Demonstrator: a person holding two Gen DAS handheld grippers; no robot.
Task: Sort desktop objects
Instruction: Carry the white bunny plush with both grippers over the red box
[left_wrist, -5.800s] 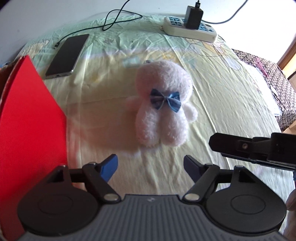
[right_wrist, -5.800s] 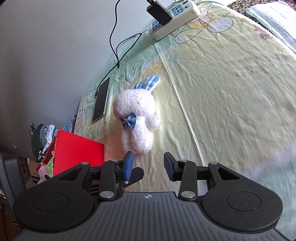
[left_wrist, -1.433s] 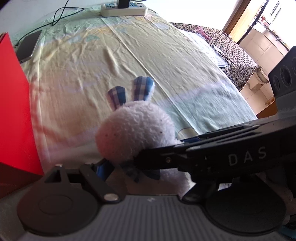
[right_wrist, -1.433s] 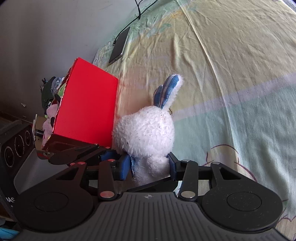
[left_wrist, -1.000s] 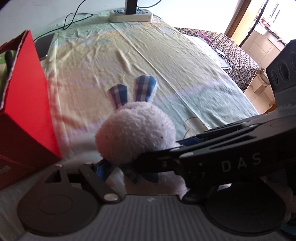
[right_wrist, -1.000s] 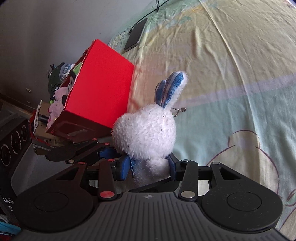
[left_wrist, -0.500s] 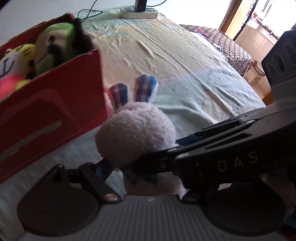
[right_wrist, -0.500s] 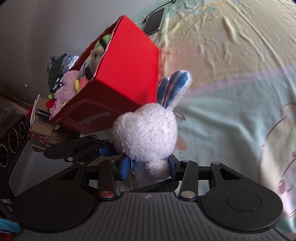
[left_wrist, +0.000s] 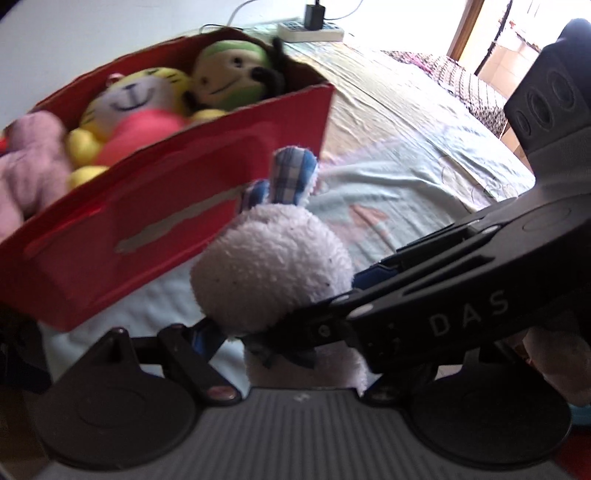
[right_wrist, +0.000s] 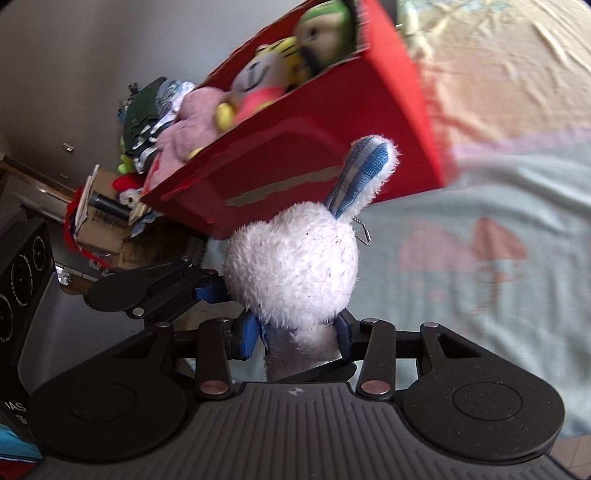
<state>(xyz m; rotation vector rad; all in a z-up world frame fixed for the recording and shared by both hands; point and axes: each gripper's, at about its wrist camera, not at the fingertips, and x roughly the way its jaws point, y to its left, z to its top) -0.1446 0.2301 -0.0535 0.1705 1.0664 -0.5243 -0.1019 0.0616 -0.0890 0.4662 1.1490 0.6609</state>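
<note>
Left wrist view: the white fluffy plush rabbit (left_wrist: 271, 266), judged light and compressible, is held aloft just before the red cardboard box (left_wrist: 177, 206). The left claw (left_wrist: 280, 347) pinches its body.

Right wrist view: the right claw (right_wrist: 295, 332) squeezes its neck, levelled forward, a sound hold.

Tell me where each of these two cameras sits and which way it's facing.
Left wrist: behind the left tool, facing the bunny, red box and bed; the right tool crosses in front.
Right wrist: behind the right tool, facing bunny and box; the left tool shows at left.
Shared: bunny, box, both tools.
</note>
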